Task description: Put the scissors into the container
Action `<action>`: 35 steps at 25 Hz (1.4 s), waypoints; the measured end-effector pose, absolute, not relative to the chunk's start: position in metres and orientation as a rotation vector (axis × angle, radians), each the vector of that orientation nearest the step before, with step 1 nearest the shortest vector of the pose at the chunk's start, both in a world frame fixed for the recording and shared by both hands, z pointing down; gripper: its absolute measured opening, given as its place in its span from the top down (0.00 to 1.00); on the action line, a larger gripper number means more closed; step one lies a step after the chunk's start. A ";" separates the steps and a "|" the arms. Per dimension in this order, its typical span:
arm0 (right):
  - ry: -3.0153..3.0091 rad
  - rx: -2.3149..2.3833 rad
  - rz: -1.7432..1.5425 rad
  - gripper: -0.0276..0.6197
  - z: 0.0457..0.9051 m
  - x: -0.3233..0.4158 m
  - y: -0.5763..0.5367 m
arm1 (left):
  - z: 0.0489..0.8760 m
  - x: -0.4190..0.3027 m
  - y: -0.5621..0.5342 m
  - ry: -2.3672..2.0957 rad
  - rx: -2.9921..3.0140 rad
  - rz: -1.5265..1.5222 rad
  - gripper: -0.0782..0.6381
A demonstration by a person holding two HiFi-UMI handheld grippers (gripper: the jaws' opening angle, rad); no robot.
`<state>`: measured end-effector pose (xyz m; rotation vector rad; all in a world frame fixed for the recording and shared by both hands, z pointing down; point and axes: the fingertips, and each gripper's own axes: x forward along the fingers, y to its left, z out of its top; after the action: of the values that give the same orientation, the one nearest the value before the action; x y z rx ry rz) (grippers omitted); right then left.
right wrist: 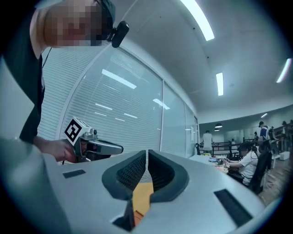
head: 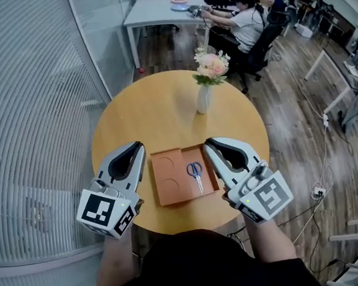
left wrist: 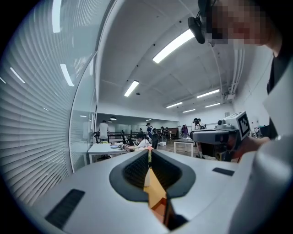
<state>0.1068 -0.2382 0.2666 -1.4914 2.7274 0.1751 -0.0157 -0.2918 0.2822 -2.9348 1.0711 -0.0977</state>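
Blue-handled scissors [head: 195,173] lie flat in the right half of an orange-brown cardboard container [head: 171,193] on the round wooden table [head: 158,113]. My left gripper [head: 139,146] is held just left of the container, jaws shut with nothing between them. My right gripper [head: 208,143] sits at the container's right edge, close beside the scissors, also shut and empty. In the left gripper view the left gripper [left wrist: 149,157] points over the table top toward the office. In the right gripper view the right gripper [right wrist: 146,155] faces the glass wall, and the left gripper [right wrist: 94,146] shows there.
A white vase of pink flowers [head: 206,84] stands on the table beyond the container. A glass partition with blinds [head: 33,108] runs along the left. Behind are a white desk [head: 155,13], seated people [head: 243,24] and office chairs; cables [head: 322,183] lie on the floor at right.
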 end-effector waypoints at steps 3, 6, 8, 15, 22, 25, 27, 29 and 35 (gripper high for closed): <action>2.687 -1.540 0.175 0.89 0.276 0.134 -0.237 | 0.291 -0.017 -0.294 1.127 -2.900 -0.140 0.85; 2.674 -1.591 0.125 0.89 0.293 0.159 -0.238 | 0.302 -0.022 -0.297 1.183 -2.903 -0.164 0.85; 2.678 -1.607 0.097 0.90 0.303 0.170 -0.239 | 0.305 -0.024 -0.299 1.212 -2.907 -0.169 0.85; 2.708 -1.679 0.092 0.90 0.325 0.181 -0.250 | 0.312 -0.013 -0.306 1.215 -2.923 -0.174 0.85; 2.700 -1.688 0.099 0.90 0.323 0.178 -0.250 | 0.316 -0.008 -0.304 1.200 -2.937 -0.180 0.85; 2.700 -1.690 0.080 0.90 0.327 0.180 -0.252 | 0.320 -0.006 -0.305 1.194 -2.945 -0.185 0.85; 2.713 -1.699 0.062 0.90 0.332 0.182 -0.254 | 0.321 -0.006 -0.308 1.192 -2.945 -0.187 0.85; 2.716 -1.701 0.057 0.90 0.334 0.182 -0.255 | 0.322 -0.007 -0.309 1.193 -2.945 -0.189 0.85; 2.725 -1.693 0.058 0.90 0.334 0.179 -0.256 | 0.324 -0.010 -0.311 1.202 -2.948 -0.191 0.85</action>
<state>0.1794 -0.2557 0.3339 -1.6926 2.7251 0.0582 -0.0100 -0.3108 0.3245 -2.9479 1.2021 -0.1911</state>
